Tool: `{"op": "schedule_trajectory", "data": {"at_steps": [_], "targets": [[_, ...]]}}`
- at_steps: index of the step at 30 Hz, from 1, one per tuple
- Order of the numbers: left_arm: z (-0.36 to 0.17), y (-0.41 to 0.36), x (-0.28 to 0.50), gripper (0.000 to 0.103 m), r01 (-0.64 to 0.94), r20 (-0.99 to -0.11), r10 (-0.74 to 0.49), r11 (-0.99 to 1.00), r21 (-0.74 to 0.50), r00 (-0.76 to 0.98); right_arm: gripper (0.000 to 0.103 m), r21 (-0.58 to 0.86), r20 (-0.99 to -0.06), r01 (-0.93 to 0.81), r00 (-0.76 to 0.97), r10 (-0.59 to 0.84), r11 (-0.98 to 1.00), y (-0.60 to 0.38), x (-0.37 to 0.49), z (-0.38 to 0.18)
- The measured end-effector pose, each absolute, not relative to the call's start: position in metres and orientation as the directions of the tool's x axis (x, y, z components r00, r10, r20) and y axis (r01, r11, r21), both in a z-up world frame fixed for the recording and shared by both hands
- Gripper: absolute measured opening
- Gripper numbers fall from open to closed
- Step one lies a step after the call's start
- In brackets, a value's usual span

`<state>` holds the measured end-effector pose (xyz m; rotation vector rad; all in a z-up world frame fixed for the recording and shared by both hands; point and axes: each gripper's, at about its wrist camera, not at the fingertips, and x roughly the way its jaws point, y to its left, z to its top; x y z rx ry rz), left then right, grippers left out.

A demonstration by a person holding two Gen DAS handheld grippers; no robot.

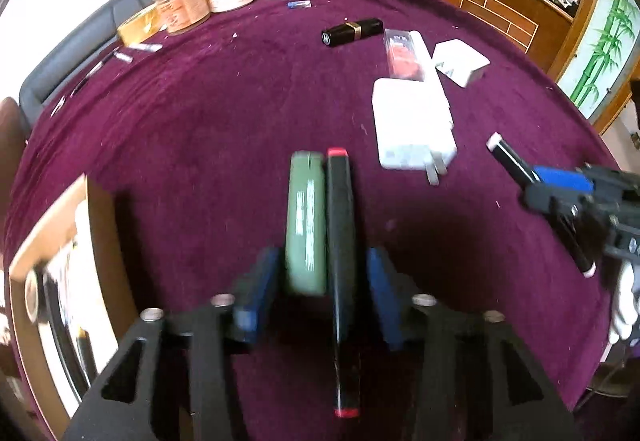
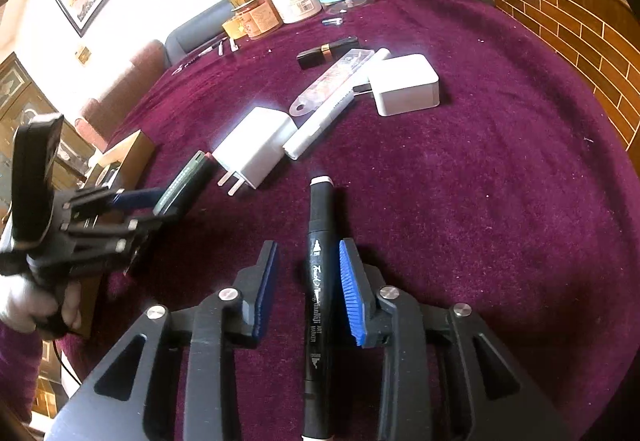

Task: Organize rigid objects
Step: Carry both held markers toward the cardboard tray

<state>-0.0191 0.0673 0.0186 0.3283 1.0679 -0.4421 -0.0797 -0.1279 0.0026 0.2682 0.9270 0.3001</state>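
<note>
Left gripper: jaws partly apart with two things between them, a green flat case and a black marker with red ends. The blue pads stand just off each side in the blurred left wrist view, so no pressing grip shows; I class it as open around the pair.
Right gripper: jaws partly apart around a black art marker with white ends. The right pad lies just beside the barrel, the left pad stands clear; not clamped.
Green flat case and red-ended marker, place: lower centre of the left wrist view, side by side and touching; whether they rest on the purple cloth or hang above it I cannot tell.
White-ended marker, place: lower centre of the right wrist view, lengthwise between the fingers.
Other stock: large white charger at centre right, small white charger and black lipstick tube in the upper half, wooden tray at the left edge.
Handling, judged: markers light, stiff, smooth and prone to roll or swivel; take at mid-barrel, across the width. Case rigid and slick; grip across its flat faces.
Risk, judged: two items in one grip may slide against each other.
</note>
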Motion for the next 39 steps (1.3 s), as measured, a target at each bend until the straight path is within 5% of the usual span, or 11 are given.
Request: {"op": "schedule_trajectory", "data": {"at_steps": [5,7,9,15,19,21,23,25,27,28,39], "targets": [[0.019,0.068,-0.05,0.044,0.449,-0.897,-0.174,0.893,0.03,0.406,0.03,0.358,-0.738,-0.135,0.565,0.368,0.924,-0.128,-0.08,0.002],[0.019,0.066,-0.066,0.016,0.46,-0.889,-0.178,0.887,0.041,0.422,0.03,0.362,-0.737,-0.134,0.566,0.371,0.923,-0.129,-0.08,0.002],[0.02,0.059,-0.081,0.011,0.486,-0.885,-0.19,0.873,0.046,0.425,0.03,0.359,-0.738,-0.133,0.566,0.368,0.924,-0.128,-0.08,0.002],[0.022,0.064,-0.087,0.012,0.461,-0.882,-0.234,0.887,-0.022,0.408,0.03,0.36,-0.737,-0.12,0.572,0.361,0.925,-0.128,-0.081,0.001],[0.018,0.043,-0.083,0.033,0.476,-0.863,-0.215,0.879,0.033,0.457,0.03,0.347,-0.744,-0.121,0.569,0.351,0.93,-0.126,-0.08,0.002],[0.016,0.028,-0.08,0.033,0.489,-0.83,-0.202,0.867,0.096,0.519,0.032,0.331,-0.75,-0.125,0.567,0.341,0.935,-0.123,-0.079,0.003],[0.014,0.022,-0.078,0.028,0.499,-0.812,-0.205,0.859,0.119,0.546,0.037,0.299,-0.759,-0.137,0.566,0.322,0.944,-0.117,-0.08,0.004],[0.014,0.023,-0.077,0.012,0.517,-0.819,-0.257,0.854,0.056,0.513,0.037,0.225,-0.778,-0.152,0.566,0.272,0.962,-0.107,-0.082,0.005],[0.016,0.029,-0.08,0.011,0.517,-0.817,-0.289,0.856,0.013,0.499,0.034,0.138,-0.792,-0.175,0.571,0.215,0.975,-0.094,-0.085,0.006],[0.018,0.034,-0.082,0.011,0.511,-0.816,-0.316,0.859,-0.03,0.483,0.013,0.117,-0.794,-0.178,0.574,0.2,0.977,-0.091,-0.087,0.006],[0.06,0.1,-0.132,0.011,0.45,-0.693,-0.47,0.863,-0.23,0.547,0.013,0.293,-0.712,-0.229,0.596,0.372,0.928,-0.089,-0.126,0.029]]}}
